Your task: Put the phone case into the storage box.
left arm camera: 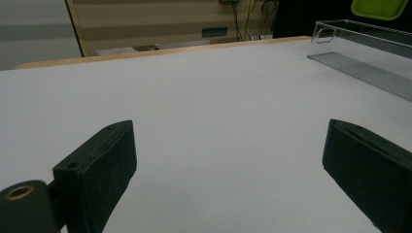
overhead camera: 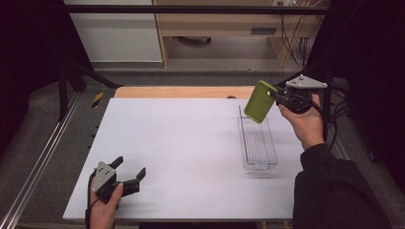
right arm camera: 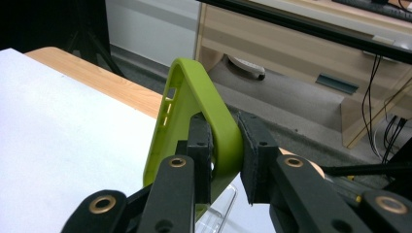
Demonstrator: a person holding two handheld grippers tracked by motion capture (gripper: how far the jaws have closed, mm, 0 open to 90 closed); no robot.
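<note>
White and matte, the worktop (overhead camera: 181, 152) in the high view has a wooden far edge, grey carpet and a pale wooden cabinet (overhead camera: 215, 28) beyond; the left gripper (overhead camera: 130, 172) rests at its near corner, jaws spread wide on nothing, while the right gripper (overhead camera: 276, 98) holds a lime-green rubbery phone case (overhead camera: 259, 101) above a clear oblong plastic tray (overhead camera: 258, 143). Left gripper view: bare white surface between parted jaws, tray at right. Right gripper view: jaws clamped on the case's rim.

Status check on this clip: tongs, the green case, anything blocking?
Right tongs shut on green phone case, held in the air above clear bin. Left tongs open, empty, low over white table. Nothing blocking the bin.
</note>
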